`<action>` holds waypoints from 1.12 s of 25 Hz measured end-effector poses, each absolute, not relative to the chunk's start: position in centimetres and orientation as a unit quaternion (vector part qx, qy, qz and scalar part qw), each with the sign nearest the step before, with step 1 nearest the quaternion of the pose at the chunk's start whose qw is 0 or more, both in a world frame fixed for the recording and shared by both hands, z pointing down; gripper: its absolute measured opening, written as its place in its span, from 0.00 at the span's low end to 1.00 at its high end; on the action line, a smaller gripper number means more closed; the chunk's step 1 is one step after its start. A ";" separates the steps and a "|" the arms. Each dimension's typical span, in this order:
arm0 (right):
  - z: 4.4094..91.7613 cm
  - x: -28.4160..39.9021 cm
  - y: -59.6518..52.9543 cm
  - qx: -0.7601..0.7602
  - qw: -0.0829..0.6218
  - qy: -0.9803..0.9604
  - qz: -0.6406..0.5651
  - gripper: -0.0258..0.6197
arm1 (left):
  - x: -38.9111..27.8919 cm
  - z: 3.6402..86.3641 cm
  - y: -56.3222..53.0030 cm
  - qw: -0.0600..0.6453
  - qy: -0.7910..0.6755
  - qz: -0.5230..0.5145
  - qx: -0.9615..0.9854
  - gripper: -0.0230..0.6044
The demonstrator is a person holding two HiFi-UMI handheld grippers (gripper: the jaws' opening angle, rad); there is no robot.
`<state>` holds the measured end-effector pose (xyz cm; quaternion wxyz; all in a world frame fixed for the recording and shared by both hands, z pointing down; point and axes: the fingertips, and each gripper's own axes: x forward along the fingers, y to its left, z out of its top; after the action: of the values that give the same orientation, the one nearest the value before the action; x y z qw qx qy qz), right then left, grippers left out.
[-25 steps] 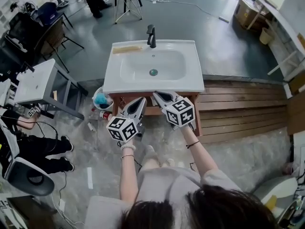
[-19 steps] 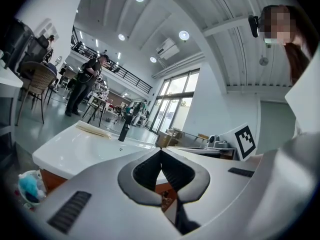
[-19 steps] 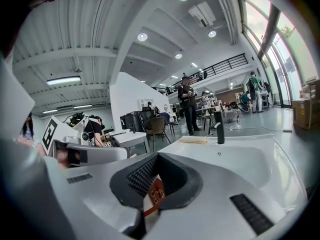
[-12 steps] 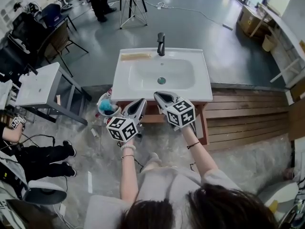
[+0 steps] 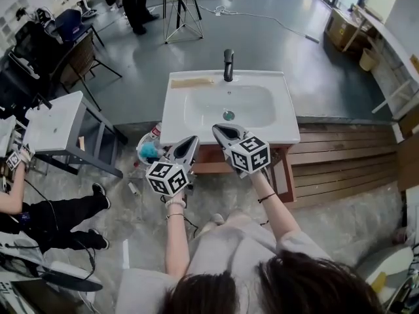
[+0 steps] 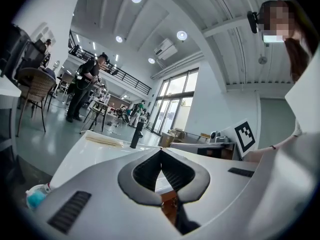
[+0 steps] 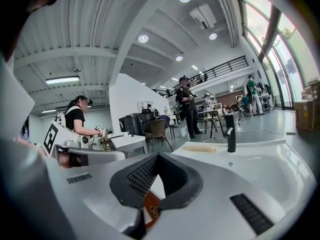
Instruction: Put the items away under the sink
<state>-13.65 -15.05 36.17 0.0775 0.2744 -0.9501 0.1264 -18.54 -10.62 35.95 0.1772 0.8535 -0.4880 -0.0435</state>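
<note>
Both closed, empty: left tool (image 5: 192, 139), right tool (image 5: 217, 129). White sink (image 5: 173, 110), black faucet (image 5: 228, 65); bucket (image 5: 148, 152) on floor beside.

Open floor (image 5: 216, 198) fronts the sink (image 5: 190, 126); a bucket (image 5: 139, 154) crowds its left.

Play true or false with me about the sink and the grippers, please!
1. The black tap stands at the back of the white rectangular sink. True.
2. The right hand-held gripper holds a bottle. False: its jaws are shut with nothing between them.
3. A flat pale wooden strip lies on the sink's rim, left of the tap in the head view. True.
4. The white bucket with a blue thing inside sits in the sink. False: it stands on the floor beside the sink.
</note>
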 end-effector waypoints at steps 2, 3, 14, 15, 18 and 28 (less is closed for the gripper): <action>35.9 -14.1 -15.5 0.277 0.074 -0.949 0.127 0.06 | -19.1 35.5 -10.8 0.170 -0.487 -0.048 0.855 0.03; 35.9 -14.3 -15.7 0.276 0.074 -0.950 0.128 0.06 | -19.3 35.3 -10.9 0.168 -0.487 -0.047 0.856 0.03; 36.1 -17.4 -19.6 0.237 0.080 -0.959 0.131 0.06 | -21.5 36.5 -14.2 0.175 -0.507 -0.028 0.844 0.03; 36.2 -17.7 -20.3 0.234 0.082 -0.960 0.132 0.06 | -21.8 36.6 -14.7 0.177 -0.510 -0.028 0.842 0.03; 36.6 -18.8 -22.2 0.219 0.091 -0.962 0.135 0.06 | -22.8 37.1 -16.1 0.179 -0.519 -0.023 0.836 0.03; 38.0 -21.4 -27.3 0.168 0.129 -0.969 0.128 0.06 | -24.5 38.2 -20.7 0.191 -0.548 -0.032 0.814 0.03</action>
<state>-21.41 -27.29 38.00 0.1293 0.1676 -0.9689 0.1282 -24.53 -20.71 38.18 0.1910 0.8135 -0.5483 -0.0322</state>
